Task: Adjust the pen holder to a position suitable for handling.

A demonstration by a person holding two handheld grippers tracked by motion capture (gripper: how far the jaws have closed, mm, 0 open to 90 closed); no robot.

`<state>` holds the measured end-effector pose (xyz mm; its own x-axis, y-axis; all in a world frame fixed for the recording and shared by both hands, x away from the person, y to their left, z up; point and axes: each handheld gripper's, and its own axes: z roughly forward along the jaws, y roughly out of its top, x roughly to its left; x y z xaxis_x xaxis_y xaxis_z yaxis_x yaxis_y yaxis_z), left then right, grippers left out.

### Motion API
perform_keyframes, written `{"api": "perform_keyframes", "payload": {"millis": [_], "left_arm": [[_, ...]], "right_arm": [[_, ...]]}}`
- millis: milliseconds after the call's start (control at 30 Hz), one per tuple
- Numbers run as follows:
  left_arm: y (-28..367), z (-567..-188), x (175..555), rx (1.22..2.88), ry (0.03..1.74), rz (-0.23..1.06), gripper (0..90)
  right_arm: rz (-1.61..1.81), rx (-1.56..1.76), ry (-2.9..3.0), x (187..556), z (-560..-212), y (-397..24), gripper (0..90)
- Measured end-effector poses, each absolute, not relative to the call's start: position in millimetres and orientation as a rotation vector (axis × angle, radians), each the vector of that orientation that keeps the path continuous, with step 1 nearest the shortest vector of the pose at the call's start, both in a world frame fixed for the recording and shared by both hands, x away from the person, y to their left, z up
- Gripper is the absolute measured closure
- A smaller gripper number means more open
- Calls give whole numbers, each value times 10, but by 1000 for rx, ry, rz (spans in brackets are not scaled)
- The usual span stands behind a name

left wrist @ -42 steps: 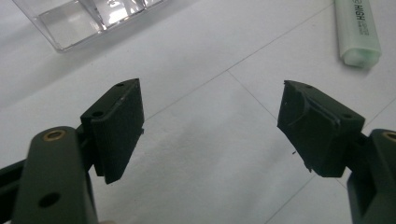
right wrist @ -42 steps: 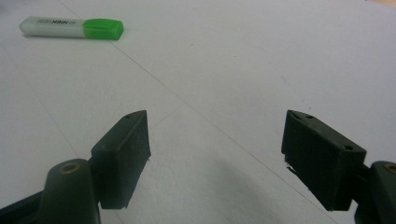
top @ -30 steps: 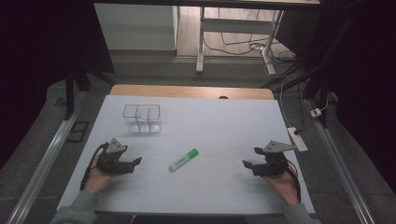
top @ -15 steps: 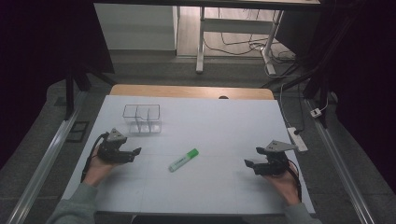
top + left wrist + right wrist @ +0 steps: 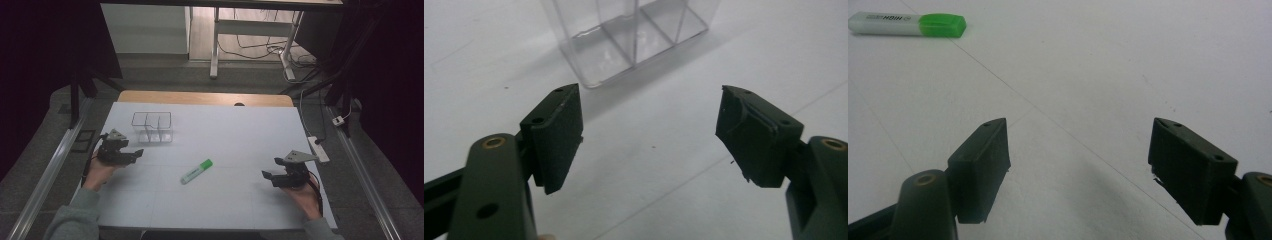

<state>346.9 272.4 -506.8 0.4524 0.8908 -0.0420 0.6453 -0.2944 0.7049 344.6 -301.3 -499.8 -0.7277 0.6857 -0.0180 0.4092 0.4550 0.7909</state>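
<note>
A green-capped highlighter (image 5: 196,171) (image 5: 908,25) lies flat at the middle of the white table sheet (image 5: 225,130). A clear divided box (image 5: 152,127) (image 5: 629,35) stands at the back left. My left gripper (image 5: 136,154) (image 5: 649,115) hovers just in front and left of the box, pointing at it. Its jaws are open and have just been closing slightly, with nothing between them. My right gripper (image 5: 266,176) (image 5: 1078,135) rests at the right, open and empty, pointing left toward the highlighter from well short of it.
A white power strip (image 5: 318,148) lies off the sheet's right edge. A wooden table edge (image 5: 205,97) shows behind the sheet. Metal rails (image 5: 55,165) run along both sides, and desk legs (image 5: 215,45) with cables stand on the floor beyond.
My left hand has carried its gripper away from the front edge, up the left side toward the clear box. The right gripper and the highlighter have stayed put.
</note>
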Motion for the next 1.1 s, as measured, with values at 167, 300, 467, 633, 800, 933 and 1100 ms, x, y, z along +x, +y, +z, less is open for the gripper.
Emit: {"api": "perform_keyframes", "payload": {"millis": [167, 300, 467, 633, 800, 933, 1100], "left_arm": [[2803, -5028, 3524, 2033, 1306, 504, 307], [2849, -5007, 3564, 2022, 1322, 526, 332], [2886, -5011, 3622, 2016, 1338, 533, 390], [2910, -5037, 3701, 1998, 1367, 546, 496], [2976, -5089, 3796, 1966, 1414, 557, 648], [3009, -5113, 3855, 1957, 1424, 563, 793], [3038, -5125, 3959, 1945, 1425, 542, 892]], "right_arm": [[1147, 927, 2377, 3435, -4996, -3002, 241], [1152, 929, 2377, 3440, -4998, -3006, 240], [1152, 929, 2377, 3438, -5002, -3004, 240], [1148, 931, 2381, 3449, -5013, -3002, 240], [1145, 935, 2383, 3454, -5024, -3002, 240], [1143, 937, 2385, 3457, -5029, -3002, 239], [1139, 941, 2388, 3469, -5038, -2976, 240]]}}
